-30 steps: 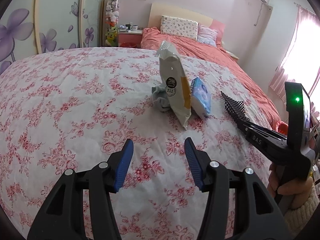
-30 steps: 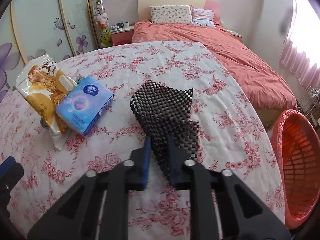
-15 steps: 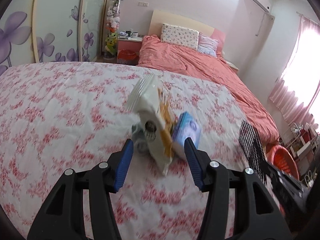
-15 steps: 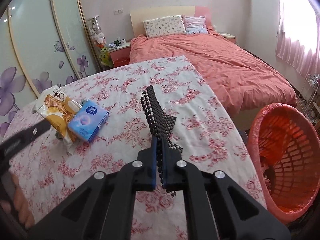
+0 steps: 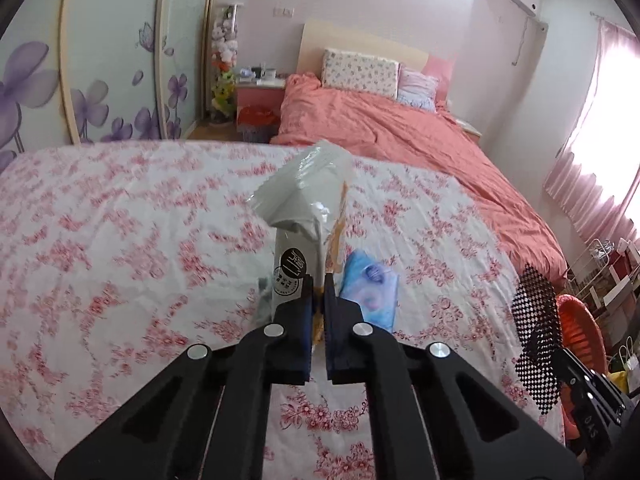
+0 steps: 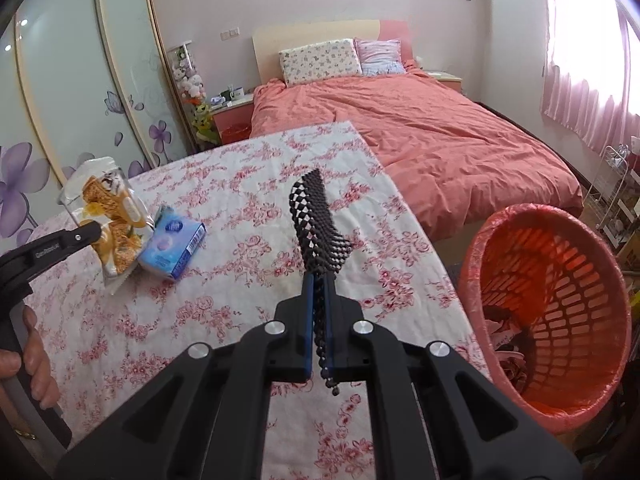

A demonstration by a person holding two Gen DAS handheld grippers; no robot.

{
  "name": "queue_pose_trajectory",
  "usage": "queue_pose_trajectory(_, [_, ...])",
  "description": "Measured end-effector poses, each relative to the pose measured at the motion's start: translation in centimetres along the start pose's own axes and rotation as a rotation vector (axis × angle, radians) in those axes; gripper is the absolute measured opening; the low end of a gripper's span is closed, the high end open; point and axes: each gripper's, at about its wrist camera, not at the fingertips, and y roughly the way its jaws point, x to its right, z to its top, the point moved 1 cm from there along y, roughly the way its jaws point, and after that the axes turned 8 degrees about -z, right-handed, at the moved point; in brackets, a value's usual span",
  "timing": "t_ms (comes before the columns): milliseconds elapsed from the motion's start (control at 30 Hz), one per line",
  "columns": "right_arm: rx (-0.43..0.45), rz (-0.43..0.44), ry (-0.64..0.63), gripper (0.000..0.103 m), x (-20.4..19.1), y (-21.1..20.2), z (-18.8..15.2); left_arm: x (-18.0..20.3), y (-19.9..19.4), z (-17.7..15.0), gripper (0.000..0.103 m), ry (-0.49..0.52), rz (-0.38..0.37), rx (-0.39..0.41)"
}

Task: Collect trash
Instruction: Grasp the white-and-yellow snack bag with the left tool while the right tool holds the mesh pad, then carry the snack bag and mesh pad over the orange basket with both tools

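Note:
My left gripper (image 5: 318,284) is shut on a white and yellow snack bag (image 5: 306,216), gripping its lower part; the bag stands upright over the floral tablecloth. It also shows in the right wrist view (image 6: 108,208) at the left. My right gripper (image 6: 319,280) is shut on a piece of black mesh mat (image 6: 318,220) and holds it above the table; the mat also shows in the left wrist view (image 5: 536,328). An orange trash basket (image 6: 560,312) with a liner stands on the floor to the right of the table.
A blue tissue pack (image 5: 370,288) lies on the table (image 5: 120,220) beside the snack bag; it also shows in the right wrist view (image 6: 174,246). A grey item is partly hidden behind my left fingers. A bed with a coral cover (image 6: 420,128) stands beyond the table.
My left gripper has moved forward to the snack bag and shut on it. My right gripper has lifted the mesh mat and swung toward the orange basket.

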Motion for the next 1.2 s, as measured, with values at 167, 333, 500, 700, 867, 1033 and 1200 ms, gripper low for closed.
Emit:
queue_pose_trajectory(167, [0.037,0.011,0.006,0.006,0.2,-2.2,0.2,0.8,-2.5,0.7,0.004,0.024,0.004,0.044])
queue_pose_trajectory(333, [0.07,0.016,0.009,0.006,0.6,-4.5,0.1,2.1,-4.5,0.6,0.004,0.042,-0.022,0.066])
queue_pose_trajectory(500, [0.102,0.007,0.021,0.006,1.7,-6.7,-0.1,4.9,-6.0,-0.2,0.004,0.083,-0.081,0.071])
queue_pose_trajectory(700, [0.132,-0.025,0.052,0.006,4.3,-8.7,-0.3,8.9,-6.3,-1.6,0.004,0.142,-0.156,0.054])
queue_pose_trajectory(867, [0.153,-0.055,0.092,0.006,7.2,-9.9,-0.6,12.7,-5.6,-3.1,0.004,0.191,-0.22,0.023])
queue_pose_trajectory(1033, [0.173,-0.098,0.126,0.006,10.2,-10.8,-1.2,16.0,-4.5,-4.4,0.004,0.231,-0.291,-0.017])
queue_pose_trajectory(1200, [0.181,-0.132,0.175,0.006,13.6,-11.1,-1.9,19.0,-3.5,-5.8,0.004,0.276,-0.354,-0.046])
